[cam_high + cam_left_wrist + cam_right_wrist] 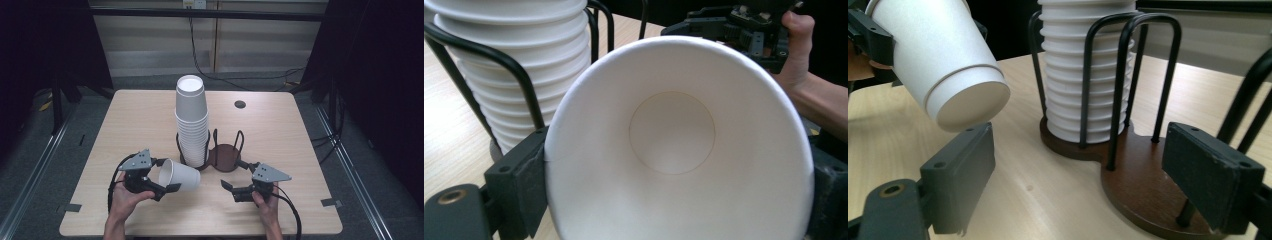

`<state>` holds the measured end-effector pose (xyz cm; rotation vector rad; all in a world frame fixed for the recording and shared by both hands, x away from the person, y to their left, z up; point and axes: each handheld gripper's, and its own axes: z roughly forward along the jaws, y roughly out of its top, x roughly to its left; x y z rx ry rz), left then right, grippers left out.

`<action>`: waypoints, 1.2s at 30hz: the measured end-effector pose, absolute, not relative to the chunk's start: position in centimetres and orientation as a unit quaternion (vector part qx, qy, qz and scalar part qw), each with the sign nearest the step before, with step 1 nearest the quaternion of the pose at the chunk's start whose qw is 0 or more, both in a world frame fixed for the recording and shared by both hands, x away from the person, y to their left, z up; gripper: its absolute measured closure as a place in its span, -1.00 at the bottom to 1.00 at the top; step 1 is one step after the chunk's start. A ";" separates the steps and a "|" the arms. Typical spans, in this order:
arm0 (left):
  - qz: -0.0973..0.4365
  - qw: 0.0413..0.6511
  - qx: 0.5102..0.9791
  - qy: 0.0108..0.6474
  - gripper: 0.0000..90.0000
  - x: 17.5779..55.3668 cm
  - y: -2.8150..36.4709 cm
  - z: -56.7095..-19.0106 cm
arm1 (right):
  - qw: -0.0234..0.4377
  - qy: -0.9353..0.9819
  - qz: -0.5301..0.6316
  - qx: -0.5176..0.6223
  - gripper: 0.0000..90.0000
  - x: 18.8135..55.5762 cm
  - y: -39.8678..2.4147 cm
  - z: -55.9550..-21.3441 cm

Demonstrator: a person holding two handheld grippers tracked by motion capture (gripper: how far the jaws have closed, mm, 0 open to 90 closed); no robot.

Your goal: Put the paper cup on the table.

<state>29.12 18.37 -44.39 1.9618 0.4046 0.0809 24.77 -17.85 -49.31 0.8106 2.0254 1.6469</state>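
A tall stack of white paper cups (191,122) stands in the left bay of a dark wooden holder (225,157) with black wire hoops; its right bay is bare. My left gripper (167,176) is shut on a single white cup (179,175), which lies on its side above the table, left of the holder. In the left gripper view the cup (674,135) faces me mouth first, a jaw on each side of its rim, with the stack (524,65) behind. My right gripper (234,191) is open, holding nothing, in front of the holder's bare bay (1143,190). The held cup (943,60) hangs at upper left there.
The light wooden table (140,115) has a dark round hole (240,104) at the back right. Black cables (215,70) run across the floor behind it. Dark curtains close in on both sides. Bare tabletop lies left and right of the holder.
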 end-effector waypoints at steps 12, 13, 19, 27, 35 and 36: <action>0.042 0.493 0.845 0.201 -0.79 30.1 20.1 -43.9 | 0.251 0.696 0.598 0.308 -0.70 24.9 -17.8 -50.3; 0.042 0.492 0.845 0.206 -0.79 30.2 20.2 -43.9 | 0.254 0.697 0.596 0.307 -0.70 25.0 -17.8 -50.4; 0.042 0.480 0.849 0.217 -0.79 31.1 20.8 -43.4 | 0.267 0.685 0.605 0.305 -0.71 25.5 -17.5 -50.6; 0.052 0.463 0.855 0.228 -0.79 32.7 21.8 -41.5 | 0.283 0.668 0.616 0.307 -0.71 25.1 -17.3 -51.0; 0.067 0.448 0.856 0.251 -0.80 33.8 22.6 -40.3 | 0.291 0.637 0.642 0.313 -0.71 24.7 -18.0 -51.2; 0.069 0.443 0.858 0.251 -0.80 34.0 22.6 -40.2 | 0.292 0.636 0.641 0.314 -0.71 24.7 -18.0 -51.2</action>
